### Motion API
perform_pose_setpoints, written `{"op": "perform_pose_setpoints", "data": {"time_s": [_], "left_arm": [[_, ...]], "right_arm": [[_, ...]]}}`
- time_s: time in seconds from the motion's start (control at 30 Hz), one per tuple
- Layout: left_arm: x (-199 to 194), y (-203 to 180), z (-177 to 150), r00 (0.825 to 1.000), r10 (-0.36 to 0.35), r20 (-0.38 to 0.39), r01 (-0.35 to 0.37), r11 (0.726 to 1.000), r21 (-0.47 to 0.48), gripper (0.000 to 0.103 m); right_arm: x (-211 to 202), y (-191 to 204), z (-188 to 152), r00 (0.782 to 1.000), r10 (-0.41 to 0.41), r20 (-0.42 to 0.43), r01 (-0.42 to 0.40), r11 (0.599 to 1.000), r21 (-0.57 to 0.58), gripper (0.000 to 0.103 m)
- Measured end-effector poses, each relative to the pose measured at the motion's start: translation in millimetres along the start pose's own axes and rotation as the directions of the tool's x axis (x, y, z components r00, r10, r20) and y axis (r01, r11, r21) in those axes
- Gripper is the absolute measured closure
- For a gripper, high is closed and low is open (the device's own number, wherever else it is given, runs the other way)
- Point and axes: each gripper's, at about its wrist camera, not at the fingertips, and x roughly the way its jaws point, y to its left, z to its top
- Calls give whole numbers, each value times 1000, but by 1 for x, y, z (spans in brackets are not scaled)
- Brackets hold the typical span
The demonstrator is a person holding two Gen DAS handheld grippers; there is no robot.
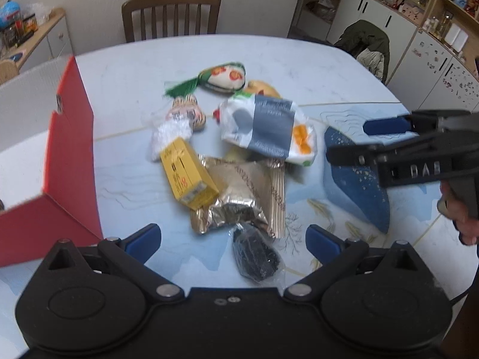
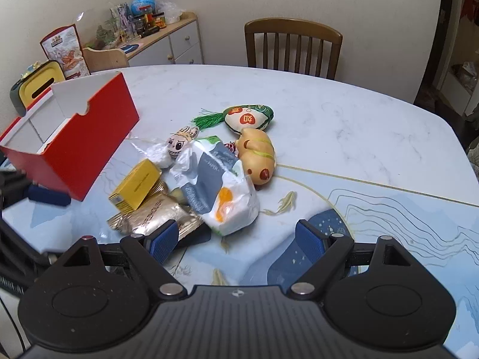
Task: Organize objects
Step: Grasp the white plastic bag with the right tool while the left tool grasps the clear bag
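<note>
A heap of small goods lies mid-table. It holds a yellow box (image 1: pixel 188 176) (image 2: pixel 136 187), a gold foil packet (image 1: pixel 239 197) (image 2: pixel 152 218), a tissue pack (image 1: pixel 266 128) (image 2: pixel 218 185), a bagged doll (image 1: pixel 185 113) (image 2: pixel 181 142), a green-tasselled pouch (image 1: pixel 224 76) (image 2: pixel 248 116), a tan pig toy (image 2: pixel 257 155) and a black wrapped item (image 1: pixel 257 257). An open red box (image 1: pixel 69 149) (image 2: pixel 74 149) stands left of the heap. My left gripper (image 1: pixel 233 240) is open above the heap's near edge; the black item shows between its fingers, clear of the pads. My right gripper (image 2: pixel 236 240) (image 1: pixel 359 139) is open and holds nothing.
A wooden chair (image 2: pixel 293 48) stands at the table's far side. A cluttered sideboard (image 2: pixel 167 36) is at the back left, shelving (image 1: pixel 404 6) at the back right. A hand (image 1: pixel 461 221) grips the right tool. The printed table mat (image 2: pixel 389 209) spreads to the right.
</note>
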Motion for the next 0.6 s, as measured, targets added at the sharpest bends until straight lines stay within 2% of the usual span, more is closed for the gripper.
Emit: {"op": "perform_pose_setpoints", "data": {"time_s": [0.37, 0.6], "left_arm": [[26, -8, -9, 998, -8, -58, 7, 1000, -28, 10], [34, -13, -14, 997, -23, -80, 20, 999, -28, 20]], "right_arm": [[36, -11, 17, 999, -2, -40, 3, 1000, 19, 18], [54, -9, 23, 998, 1, -65, 0, 1000, 13, 28]]}}
